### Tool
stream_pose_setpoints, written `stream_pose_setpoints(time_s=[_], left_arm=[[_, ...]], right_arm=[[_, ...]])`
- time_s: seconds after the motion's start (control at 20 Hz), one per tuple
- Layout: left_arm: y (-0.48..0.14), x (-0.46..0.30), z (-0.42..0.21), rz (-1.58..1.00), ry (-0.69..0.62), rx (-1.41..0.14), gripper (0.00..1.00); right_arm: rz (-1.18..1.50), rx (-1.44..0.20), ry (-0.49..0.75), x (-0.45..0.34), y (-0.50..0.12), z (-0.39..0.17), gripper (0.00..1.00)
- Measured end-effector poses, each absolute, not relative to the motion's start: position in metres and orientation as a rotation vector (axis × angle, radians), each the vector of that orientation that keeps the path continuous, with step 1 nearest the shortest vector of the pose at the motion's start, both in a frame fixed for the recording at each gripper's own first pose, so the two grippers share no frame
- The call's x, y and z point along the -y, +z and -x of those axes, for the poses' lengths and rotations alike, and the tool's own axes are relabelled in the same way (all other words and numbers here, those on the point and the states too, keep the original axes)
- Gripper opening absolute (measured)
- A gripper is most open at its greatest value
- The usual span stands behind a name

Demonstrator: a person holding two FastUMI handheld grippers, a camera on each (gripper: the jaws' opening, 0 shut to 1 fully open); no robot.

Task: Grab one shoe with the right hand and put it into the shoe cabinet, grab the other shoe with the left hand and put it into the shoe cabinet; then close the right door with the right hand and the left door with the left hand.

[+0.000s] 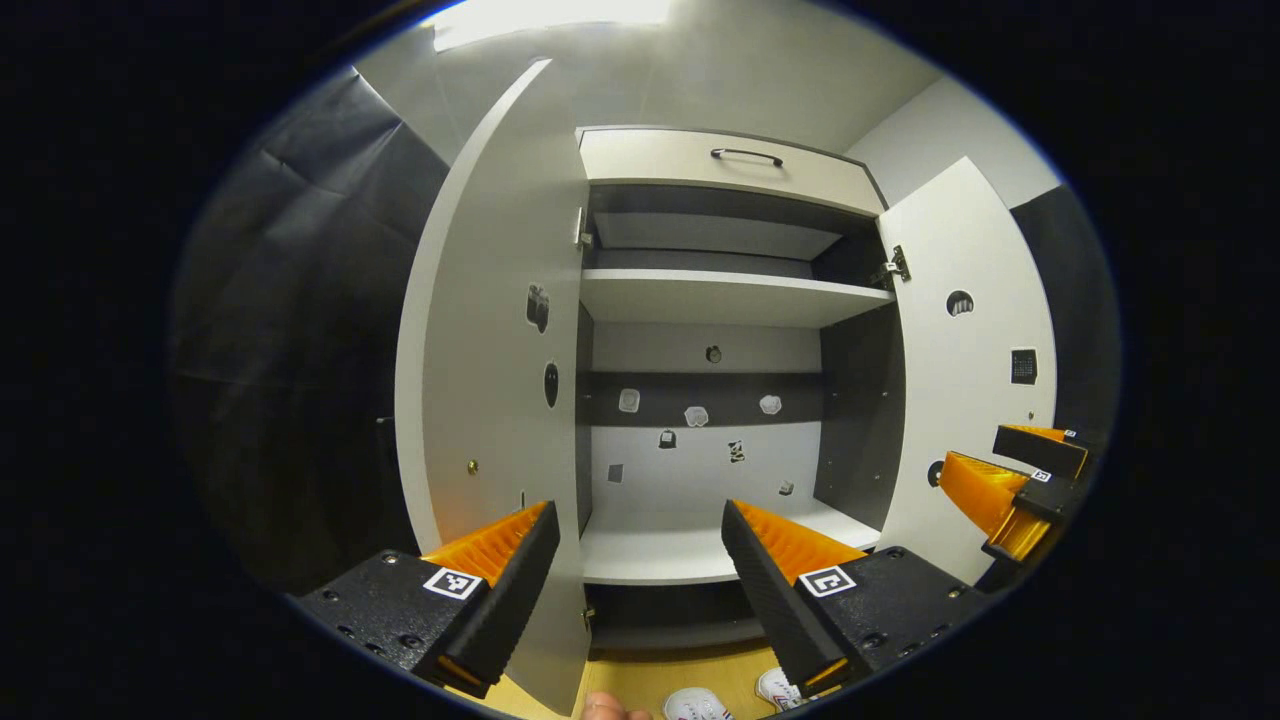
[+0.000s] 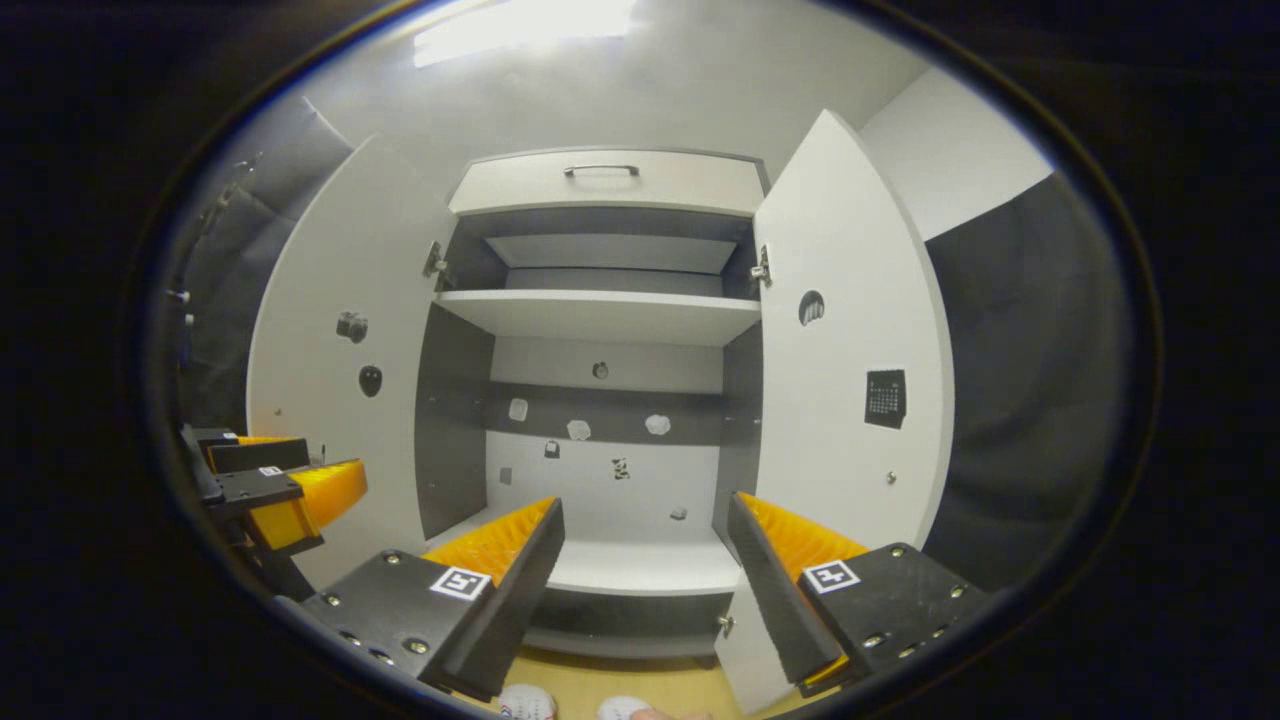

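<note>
I hold the left gripper (image 1: 640,570) and right gripper (image 2: 645,570) released, facing the open cabinet (image 2: 600,560); shoes (image 1: 697,704) wait on the floor below, ungrasped.

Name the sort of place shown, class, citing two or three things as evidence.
Probably a staged booth: an open shoe cabinet with bare shelves, black cloth draping the wall, and white shoes on the wooden floor.

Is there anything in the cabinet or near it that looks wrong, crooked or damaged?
Nothing stands out. The shoe cabinet has both doors open and its shelves sit level. The left door and right door hang straight. The two shoes lie on the floor in front. Both grippers, left and right, are open.
</note>
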State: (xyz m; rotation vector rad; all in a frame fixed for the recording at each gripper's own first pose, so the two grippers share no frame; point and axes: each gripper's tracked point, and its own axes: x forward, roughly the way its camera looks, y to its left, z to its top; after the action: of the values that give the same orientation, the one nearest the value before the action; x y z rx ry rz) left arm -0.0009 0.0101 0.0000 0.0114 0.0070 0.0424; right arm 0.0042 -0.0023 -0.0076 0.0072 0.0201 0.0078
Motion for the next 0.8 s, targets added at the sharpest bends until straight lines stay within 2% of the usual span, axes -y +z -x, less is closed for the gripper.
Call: stream_pose_setpoints(time_s=[0.05,0.1,0.3,0.35,0.5,0.65,0.75,0.8], left_arm=[[0.001,-0.011,0.002,-0.013,0.045,-0.005,0.99],[0.002,-0.011,0.004,-0.015,0.048,-0.003,0.99],[0.003,-0.012,0.009,-0.015,0.053,-0.002,0.99],[0.003,-0.012,0.009,-0.012,0.055,-0.002,0.99],[0.001,-0.014,0.011,-0.01,0.061,-0.007,0.99],[0.002,-0.018,0.014,-0.013,0.077,-0.007,0.99],[0.003,-0.022,0.015,-0.018,0.089,-0.005,0.99],[0.002,-0.023,0.015,-0.02,0.095,-0.007,0.99]], right_arm=[[-0.007,-0.021,0.009,0.002,-0.009,-0.003,0.94],[-0.008,-0.021,0.01,0.003,-0.009,-0.002,0.98],[-0.025,-0.081,0.024,0.0,-0.039,-0.001,0.98],[-0.023,-0.122,0.028,-0.001,-0.059,-0.002,0.94],[0.007,-0.285,0.049,-0.004,-0.135,0.002,0.94],[0.008,-0.474,0.082,-0.012,-0.221,0.014,0.98],[0.014,-0.595,0.099,-0.016,-0.273,0.025,0.88],[0.018,-0.661,0.118,-0.019,-0.299,0.031,0.87]])
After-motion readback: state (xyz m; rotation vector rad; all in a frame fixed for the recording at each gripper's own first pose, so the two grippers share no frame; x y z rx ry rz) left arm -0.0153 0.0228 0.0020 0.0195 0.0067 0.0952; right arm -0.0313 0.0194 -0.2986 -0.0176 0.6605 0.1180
